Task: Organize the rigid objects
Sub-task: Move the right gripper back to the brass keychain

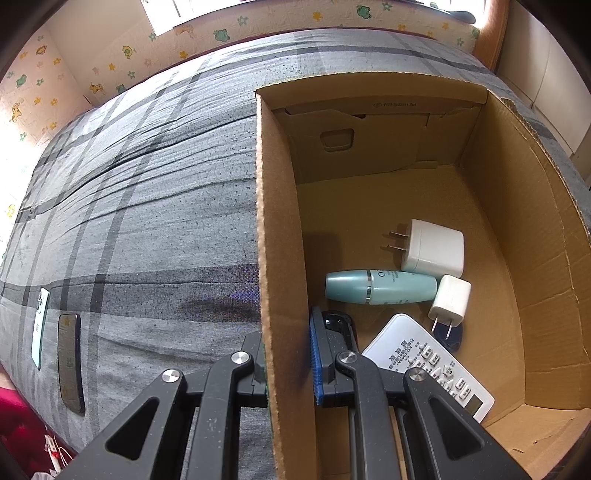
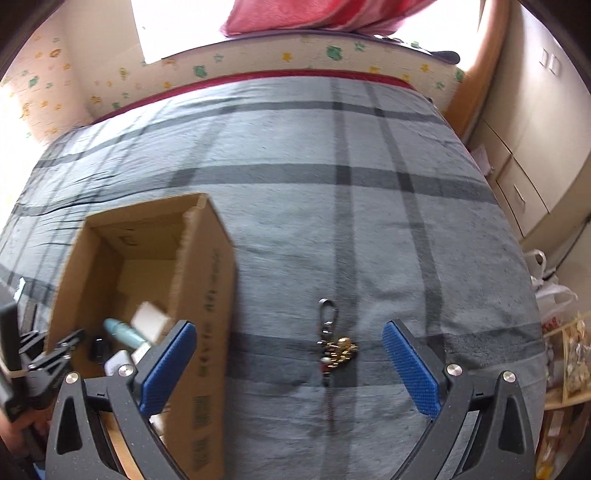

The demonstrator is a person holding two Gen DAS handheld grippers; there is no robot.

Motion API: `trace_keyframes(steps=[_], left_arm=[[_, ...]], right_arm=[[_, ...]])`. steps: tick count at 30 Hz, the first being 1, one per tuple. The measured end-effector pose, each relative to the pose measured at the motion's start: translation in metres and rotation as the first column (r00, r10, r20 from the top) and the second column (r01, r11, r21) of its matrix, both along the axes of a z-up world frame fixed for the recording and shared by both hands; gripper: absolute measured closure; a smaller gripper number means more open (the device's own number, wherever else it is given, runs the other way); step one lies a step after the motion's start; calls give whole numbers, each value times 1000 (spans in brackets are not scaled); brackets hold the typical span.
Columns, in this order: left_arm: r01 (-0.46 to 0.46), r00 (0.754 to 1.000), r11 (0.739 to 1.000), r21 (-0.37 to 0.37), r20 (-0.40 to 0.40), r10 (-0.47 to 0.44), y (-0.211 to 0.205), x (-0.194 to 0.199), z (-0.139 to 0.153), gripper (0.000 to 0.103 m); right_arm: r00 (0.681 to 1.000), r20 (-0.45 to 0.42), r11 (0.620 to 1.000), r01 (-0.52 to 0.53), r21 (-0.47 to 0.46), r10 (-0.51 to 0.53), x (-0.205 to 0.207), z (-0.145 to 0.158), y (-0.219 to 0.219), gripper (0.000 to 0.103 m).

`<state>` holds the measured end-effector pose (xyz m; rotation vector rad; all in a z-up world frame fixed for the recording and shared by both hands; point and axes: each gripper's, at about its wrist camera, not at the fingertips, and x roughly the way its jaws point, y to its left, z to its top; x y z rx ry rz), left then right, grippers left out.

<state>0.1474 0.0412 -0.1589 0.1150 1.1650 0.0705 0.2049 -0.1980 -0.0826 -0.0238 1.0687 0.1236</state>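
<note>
My left gripper (image 1: 286,354) is shut on the left wall of an open cardboard box (image 1: 275,221), one finger inside and one outside. Inside the box lie a teal bottle (image 1: 380,287), two white plug chargers (image 1: 433,250), (image 1: 450,301), a white remote control (image 1: 432,365) and a dark object (image 1: 338,323) by my inner finger. My right gripper (image 2: 290,363) is open wide above a keychain (image 2: 334,347) with a black clip and gold charms, lying on the grey plaid bedspread (image 2: 332,206). The box (image 2: 207,295) stands to the keychain's left.
Two phones, one pale (image 1: 40,326) and one dark (image 1: 70,363), lie on the bedspread left of the box. A patterned wall pad (image 1: 221,35) runs along the bed's far side. Cabinets (image 2: 524,147) and plastic bags (image 2: 554,295) stand to the right of the bed.
</note>
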Motion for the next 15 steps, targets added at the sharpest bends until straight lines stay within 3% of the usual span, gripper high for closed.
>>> trace_keyframes(steps=[15], left_arm=[[4, 1000, 1000, 15, -1, -4, -3, -1, -2, 87]], right_arm=[[993, -94, 996, 67, -52, -71, 18, -80, -36, 0]])
